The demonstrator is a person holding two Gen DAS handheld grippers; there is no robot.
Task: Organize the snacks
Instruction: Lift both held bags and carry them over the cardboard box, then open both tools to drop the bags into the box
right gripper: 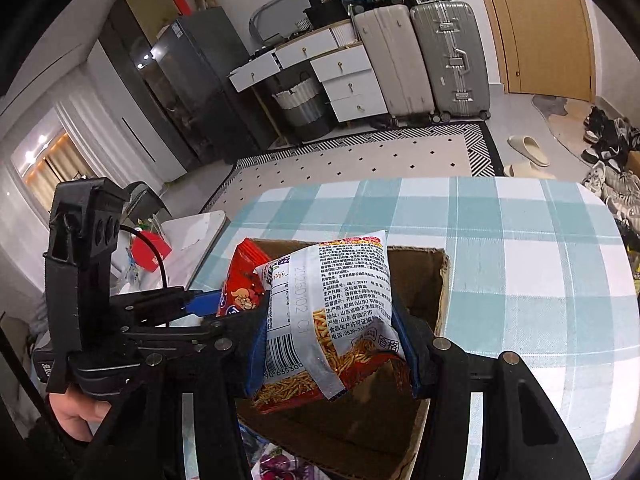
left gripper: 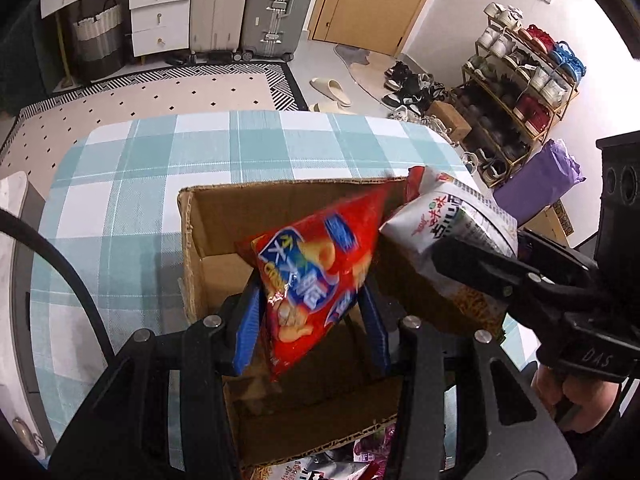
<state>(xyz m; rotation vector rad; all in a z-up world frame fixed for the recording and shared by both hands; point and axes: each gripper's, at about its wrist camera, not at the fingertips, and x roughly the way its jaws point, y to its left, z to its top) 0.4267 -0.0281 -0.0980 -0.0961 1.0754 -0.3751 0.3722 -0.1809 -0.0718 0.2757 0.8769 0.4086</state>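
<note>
Both grippers carry a snack over the open box [left gripper: 208,216], which sits mid-frame on the checked surface [left gripper: 120,184]. Left gripper [left gripper: 308,320]: blue fingers [left gripper: 246,332] pinching the red bag [left gripper: 316,264] at its lower half; bag hangs tilted, top corner toward the box's far wall. Right gripper [right gripper: 334,354]: fingers [right gripper: 256,356] pinching the white bag [right gripper: 340,292] across its lower part, barcode side facing cam; in left view it enters from right of frame, w/ white bag just beside the red one, possibly touching. Step in hand, as judged: lower both bags into the box. To do it well: keep bags apart so they don't snag on each other, clear the cardboard rim before lowering, seat each flat on the box floor, then spread fingers only once the bag is supported; don't squeeze harder, contents prob. crush easily. More snack packs [left gripper: 304,468] lie at bottom edge of frame, near the box. Room: patterned rug [left gripper: 160,92] beyond the surface, suitcases [left gripper: 276,8] and white drawers [left gripper: 160,16] at top, wood door [left gripper: 376,4] top centre-right, shoe rack [left gripper: 520,92] at right, slippers [left gripper: 330,90] on the floor.
</note>
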